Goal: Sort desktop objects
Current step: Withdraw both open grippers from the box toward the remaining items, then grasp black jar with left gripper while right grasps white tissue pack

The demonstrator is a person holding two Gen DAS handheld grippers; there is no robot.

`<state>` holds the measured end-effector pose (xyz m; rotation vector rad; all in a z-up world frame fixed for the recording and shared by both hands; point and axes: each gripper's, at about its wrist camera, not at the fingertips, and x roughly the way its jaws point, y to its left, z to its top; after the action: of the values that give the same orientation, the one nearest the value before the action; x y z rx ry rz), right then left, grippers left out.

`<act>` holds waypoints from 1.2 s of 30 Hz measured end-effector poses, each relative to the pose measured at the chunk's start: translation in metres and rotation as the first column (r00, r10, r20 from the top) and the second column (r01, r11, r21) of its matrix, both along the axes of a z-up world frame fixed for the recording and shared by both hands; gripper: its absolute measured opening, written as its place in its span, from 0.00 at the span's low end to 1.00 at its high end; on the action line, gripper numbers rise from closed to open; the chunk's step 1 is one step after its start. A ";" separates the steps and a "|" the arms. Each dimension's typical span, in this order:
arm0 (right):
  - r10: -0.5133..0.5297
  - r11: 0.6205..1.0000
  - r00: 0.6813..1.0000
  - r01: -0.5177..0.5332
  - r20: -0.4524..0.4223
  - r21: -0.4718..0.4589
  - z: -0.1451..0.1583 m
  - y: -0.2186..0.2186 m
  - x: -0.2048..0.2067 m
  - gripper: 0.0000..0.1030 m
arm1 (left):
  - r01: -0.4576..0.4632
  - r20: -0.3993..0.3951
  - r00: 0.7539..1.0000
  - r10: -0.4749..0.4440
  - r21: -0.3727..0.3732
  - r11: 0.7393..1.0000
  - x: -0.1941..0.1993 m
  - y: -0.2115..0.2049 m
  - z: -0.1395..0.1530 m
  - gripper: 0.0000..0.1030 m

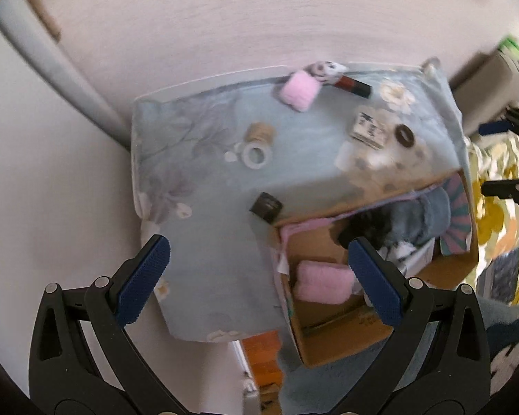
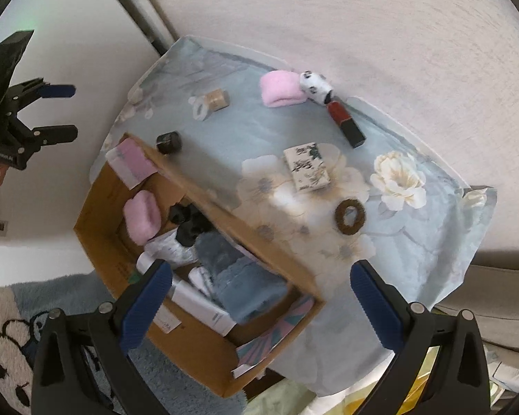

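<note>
Seen from above, both grippers hung over a small table draped in a blue floral cloth, each with its jaws spread wide and holding nothing. The left gripper hovered off the table's near-left edge, beside the cardboard box that already held a pink towel, a blue cloth and black items. Nearest its jaws, ahead and slightly right of centre, lay a small black cylinder just beside the box's wall. The right gripper hung over the box's near end, with a brown ring ahead and to the right of its jaws. Farther off lay a printed box, its long axis running roughly away from the jaws, and a red-and-black tube, set diagonally. The left gripper appeared better placed for the cylinder, the right for the ring.
</note>
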<state>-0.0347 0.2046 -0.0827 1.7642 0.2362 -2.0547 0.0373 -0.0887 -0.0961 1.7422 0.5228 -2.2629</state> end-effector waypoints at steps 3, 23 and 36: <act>-0.031 0.999 1.000 0.031 0.001 -0.003 -0.008 0.010 -0.014 1.00 | -0.056 0.011 0.998 0.055 0.020 0.998 -0.003 -0.016 -0.010 1.00; -0.179 0.984 0.975 0.178 0.129 0.014 -0.119 0.036 -0.096 1.00 | -0.097 0.346 0.938 0.022 0.200 0.975 -0.074 -0.027 -0.166 1.00; 0.016 0.994 0.999 -0.021 0.048 0.108 -0.135 -0.007 -0.108 1.00 | -0.169 0.440 0.897 0.052 0.231 0.958 -0.080 -0.010 -0.196 0.81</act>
<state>-0.1430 0.1973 -0.2182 1.8644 0.3557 -2.0194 -0.0423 -0.0991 -0.2925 2.1946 0.8283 -1.7103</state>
